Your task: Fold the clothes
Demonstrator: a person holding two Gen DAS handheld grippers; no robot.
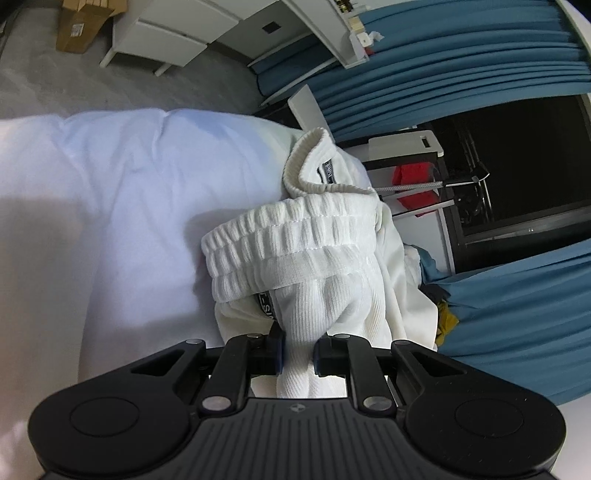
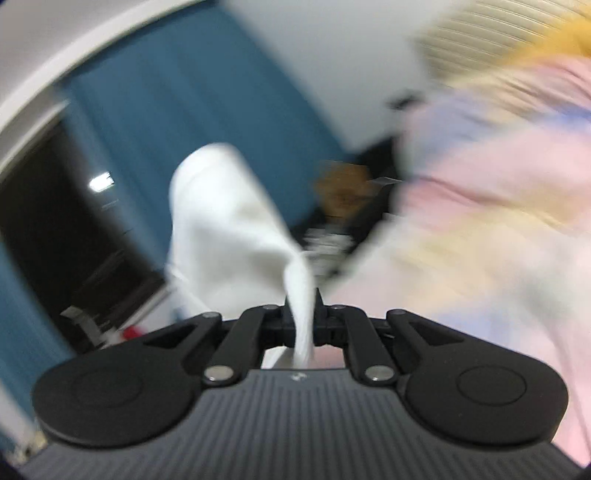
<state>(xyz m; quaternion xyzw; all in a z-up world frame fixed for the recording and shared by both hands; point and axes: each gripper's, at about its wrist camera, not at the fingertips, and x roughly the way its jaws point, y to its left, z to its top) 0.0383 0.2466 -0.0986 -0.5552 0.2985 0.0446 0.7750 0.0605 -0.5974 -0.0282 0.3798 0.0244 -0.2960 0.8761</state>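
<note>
A white garment (image 1: 314, 243) with a wide ribbed elastic waistband and a ribbed cuff lies bunched on a white bed sheet (image 1: 110, 192). My left gripper (image 1: 298, 350) is shut on a fold of this white garment just below the waistband. In the right wrist view the picture is motion-blurred. There my right gripper (image 2: 303, 321) is shut on a strip of the white garment (image 2: 229, 229), which rises up and left from the pads. A person's pastel pink, yellow and blue top (image 2: 498, 192) fills the right side of that view.
Blue curtains (image 1: 461, 66) hang beyond the bed beside a dark window (image 1: 517, 177). A white drawer unit (image 1: 173, 33) and a cardboard box (image 1: 77, 26) stand on the grey floor. A white rack with red cloth (image 1: 413, 177) sits by the bed's far edge.
</note>
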